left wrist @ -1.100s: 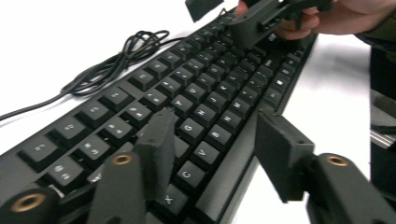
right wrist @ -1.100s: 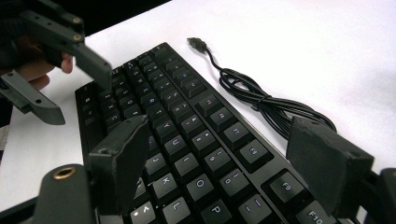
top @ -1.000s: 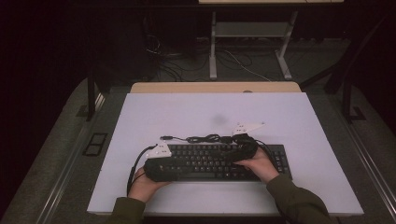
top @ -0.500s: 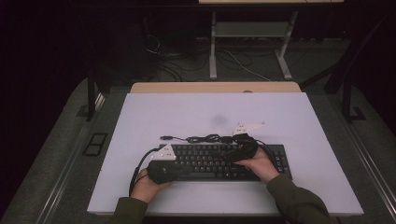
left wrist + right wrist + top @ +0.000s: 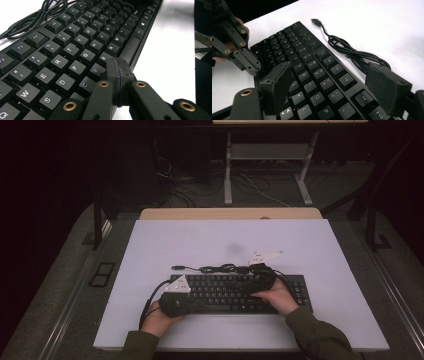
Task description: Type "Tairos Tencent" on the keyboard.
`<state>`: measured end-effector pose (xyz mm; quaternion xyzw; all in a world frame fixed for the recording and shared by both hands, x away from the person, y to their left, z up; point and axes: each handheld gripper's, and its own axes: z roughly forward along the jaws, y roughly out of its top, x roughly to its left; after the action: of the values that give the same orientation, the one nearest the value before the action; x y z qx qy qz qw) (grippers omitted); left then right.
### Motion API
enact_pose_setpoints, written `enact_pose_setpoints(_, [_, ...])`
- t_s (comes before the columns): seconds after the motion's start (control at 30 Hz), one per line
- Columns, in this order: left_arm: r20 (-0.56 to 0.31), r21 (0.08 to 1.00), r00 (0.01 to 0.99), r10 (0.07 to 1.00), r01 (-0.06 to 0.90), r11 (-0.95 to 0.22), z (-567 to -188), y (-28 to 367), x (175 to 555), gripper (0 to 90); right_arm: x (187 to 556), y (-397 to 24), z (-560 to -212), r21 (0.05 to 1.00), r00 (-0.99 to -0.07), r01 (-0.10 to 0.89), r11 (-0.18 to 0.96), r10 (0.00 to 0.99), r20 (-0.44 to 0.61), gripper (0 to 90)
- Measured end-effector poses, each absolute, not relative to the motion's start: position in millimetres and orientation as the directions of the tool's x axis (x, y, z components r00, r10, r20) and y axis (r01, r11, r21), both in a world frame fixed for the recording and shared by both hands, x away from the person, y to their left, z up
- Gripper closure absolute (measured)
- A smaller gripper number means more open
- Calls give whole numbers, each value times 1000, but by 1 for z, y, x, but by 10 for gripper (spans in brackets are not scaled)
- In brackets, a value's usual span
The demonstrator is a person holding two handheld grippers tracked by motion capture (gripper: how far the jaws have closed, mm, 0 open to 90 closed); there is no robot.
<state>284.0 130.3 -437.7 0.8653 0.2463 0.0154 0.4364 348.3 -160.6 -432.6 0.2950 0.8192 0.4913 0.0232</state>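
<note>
A black keyboard (image 5: 235, 292) lies on the white table, its cable (image 5: 220, 268) bundled behind it and ending in a USB plug (image 5: 176, 267). My left gripper (image 5: 202, 306) is low over the keyboard's left front, jaws pressed shut with nothing between them. In the left gripper view its tips (image 5: 117, 70) hover by the V and B keys of the keyboard (image 5: 75, 45). My right gripper (image 5: 246, 287) is over the keyboard's right half. In the right gripper view it (image 5: 332, 85) stands open, pads (image 5: 278, 85) straddling the O, P, L keys of the keyboard (image 5: 312, 65).
The white table top (image 5: 225, 240) extends bare behind the keyboard, with a wooden strip (image 5: 230, 213) at its far edge. In the right gripper view the left gripper (image 5: 244, 60) is at the upper left, and the cable (image 5: 354, 53) and plug (image 5: 315, 22) lie beyond the keys.
The left gripper has shifted slightly toward the keyboard's near edge and to the right. The right hand and the keyboard have hardly moved.
</note>
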Motion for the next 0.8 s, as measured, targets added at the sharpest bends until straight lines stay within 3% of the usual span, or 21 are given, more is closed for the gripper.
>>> enact_pose_setpoints(0.8, [-179,761,885,431,402,-510,-439,130,286,888,348,-161,-433,818,-826,458,347,505,249,210])
